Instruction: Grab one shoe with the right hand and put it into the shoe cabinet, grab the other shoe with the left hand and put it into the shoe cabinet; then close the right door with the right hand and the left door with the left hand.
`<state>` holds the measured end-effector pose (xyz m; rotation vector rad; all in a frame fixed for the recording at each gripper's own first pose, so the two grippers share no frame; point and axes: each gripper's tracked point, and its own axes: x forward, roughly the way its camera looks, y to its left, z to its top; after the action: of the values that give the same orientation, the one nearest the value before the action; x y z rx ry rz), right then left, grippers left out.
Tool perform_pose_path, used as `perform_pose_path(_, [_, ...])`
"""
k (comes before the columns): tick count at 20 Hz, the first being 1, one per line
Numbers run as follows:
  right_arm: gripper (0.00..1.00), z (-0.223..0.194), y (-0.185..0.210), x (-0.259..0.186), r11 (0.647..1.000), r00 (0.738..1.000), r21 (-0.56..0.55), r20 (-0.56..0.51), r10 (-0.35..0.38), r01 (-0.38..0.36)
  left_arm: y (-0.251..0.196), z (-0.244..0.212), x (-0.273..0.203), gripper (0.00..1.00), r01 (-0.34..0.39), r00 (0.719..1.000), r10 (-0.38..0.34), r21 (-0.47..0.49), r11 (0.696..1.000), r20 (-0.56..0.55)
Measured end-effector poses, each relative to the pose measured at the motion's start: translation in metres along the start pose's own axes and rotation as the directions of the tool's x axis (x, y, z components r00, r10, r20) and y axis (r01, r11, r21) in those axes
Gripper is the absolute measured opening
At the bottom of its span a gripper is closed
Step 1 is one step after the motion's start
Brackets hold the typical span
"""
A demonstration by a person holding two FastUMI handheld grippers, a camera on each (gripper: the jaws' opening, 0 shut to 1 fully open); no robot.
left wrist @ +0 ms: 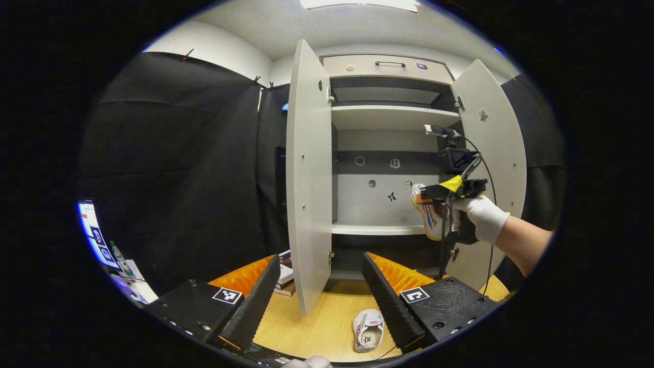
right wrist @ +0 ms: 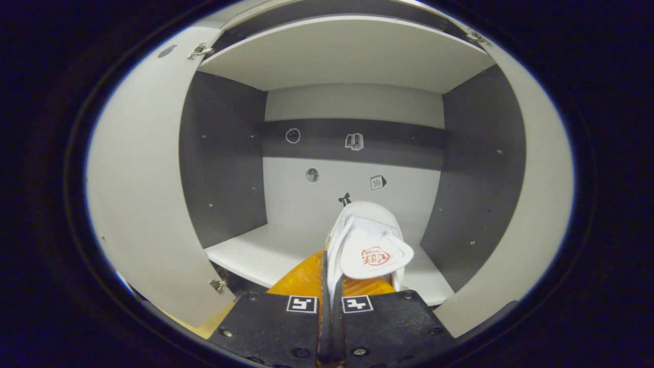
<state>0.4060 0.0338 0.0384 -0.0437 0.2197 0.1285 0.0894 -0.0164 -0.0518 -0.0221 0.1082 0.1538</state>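
Right gripper [right wrist: 329, 286] is pinching a white shoe [right wrist: 368, 245] with a red tongue logo, unreadable, at lower centre, over the shoe cabinet [right wrist: 352, 56]'s shelf. Left gripper [left wrist: 319, 286] is hovering, fingers spread, low in frame; the other shoe [left wrist: 368, 329] is lying on the wooden floor [left wrist: 317, 322].
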Motion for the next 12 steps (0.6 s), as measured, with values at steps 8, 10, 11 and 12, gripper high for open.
perform_pose_path(8, [0.05,-0.02,-0.008,0.11,1.0,0.979,-0.004,-0.203,-0.013,0.012,0.001,0.003,0.003,0.97,-0.059,0.998,0.059,0.001,0.998,0.008])
perform_pose_path(10, [0.05,-0.032,-0.013,0.12,0.999,0.962,-0.03,-0.271,-0.042,0.035,0.002,0.002,0.002,0.96,-0.066,0.998,0.066,0.002,0.998,0.005])
perform_pose_path(11, [0.02,-0.04,-0.012,0.124,0.999,0.947,-0.033,-0.318,-0.043,0.034,0.001,0.002,0.002,0.96,-0.064,0.998,0.064,-0.001,0.998,0.006])
perform_pose_path(12, [0.03,-0.047,-0.012,0.129,0.999,0.932,-0.018,-0.361,-0.034,0.029,0.001,0.002,0.003,0.96,-0.063,0.998,0.063,-0.002,0.998,0.009])
